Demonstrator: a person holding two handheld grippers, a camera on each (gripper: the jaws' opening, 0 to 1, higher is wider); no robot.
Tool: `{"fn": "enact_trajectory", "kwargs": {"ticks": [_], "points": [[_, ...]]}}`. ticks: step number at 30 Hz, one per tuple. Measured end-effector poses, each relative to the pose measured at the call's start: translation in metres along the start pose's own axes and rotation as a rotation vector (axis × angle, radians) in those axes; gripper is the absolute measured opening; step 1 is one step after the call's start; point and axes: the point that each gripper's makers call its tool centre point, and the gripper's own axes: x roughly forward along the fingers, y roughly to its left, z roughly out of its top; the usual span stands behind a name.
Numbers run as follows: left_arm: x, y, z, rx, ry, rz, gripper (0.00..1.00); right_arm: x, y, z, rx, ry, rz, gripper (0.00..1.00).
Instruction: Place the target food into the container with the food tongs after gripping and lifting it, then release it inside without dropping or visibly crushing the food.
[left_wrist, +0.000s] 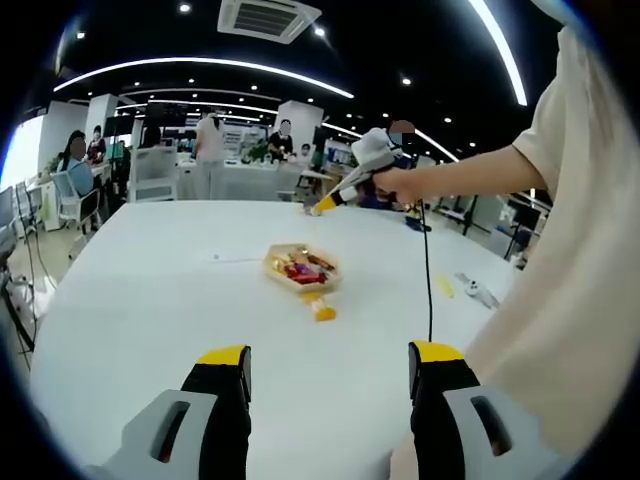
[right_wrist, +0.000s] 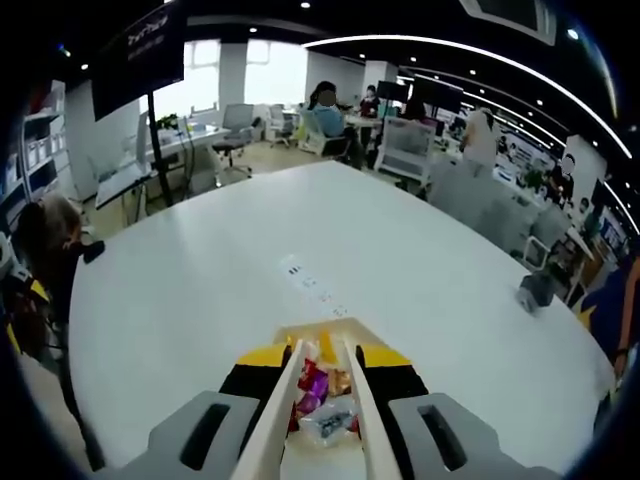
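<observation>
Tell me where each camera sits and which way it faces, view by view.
Left gripper view: rides the left gripper, facing across the white table at the container; jaws open and empty, the person's arm holds the right gripper.
Right gripper view: rides the right gripper, looking down the food tongs onto the container.
Shared: table, container.

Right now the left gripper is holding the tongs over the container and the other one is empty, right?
No, it is the right gripper that holds the tongs over the container, as the right gripper view shows. The left gripper is the empty one.
</observation>
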Motion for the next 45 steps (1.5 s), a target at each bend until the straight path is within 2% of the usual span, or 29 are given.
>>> {"fn": "enact_trajectory", "kwargs": {"ticks": [17,33,45], "points": [[0.001,-0.003,-0.001,0.005,0.003,-0.005,0.63,-0.005,0.01,-0.002,0.036,-0.015,0.022,0.28],[0.0,-0.003,-0.005,0.004,0.008,-0.004,0.63,-0.001,0.031,-0.026,0.063,0.018,0.037,0.28],[0.0,-0.007,-0.007,0.004,0.013,-0.013,0.63,-0.001,0.057,-0.05,0.108,0.039,0.067,0.28]]}}
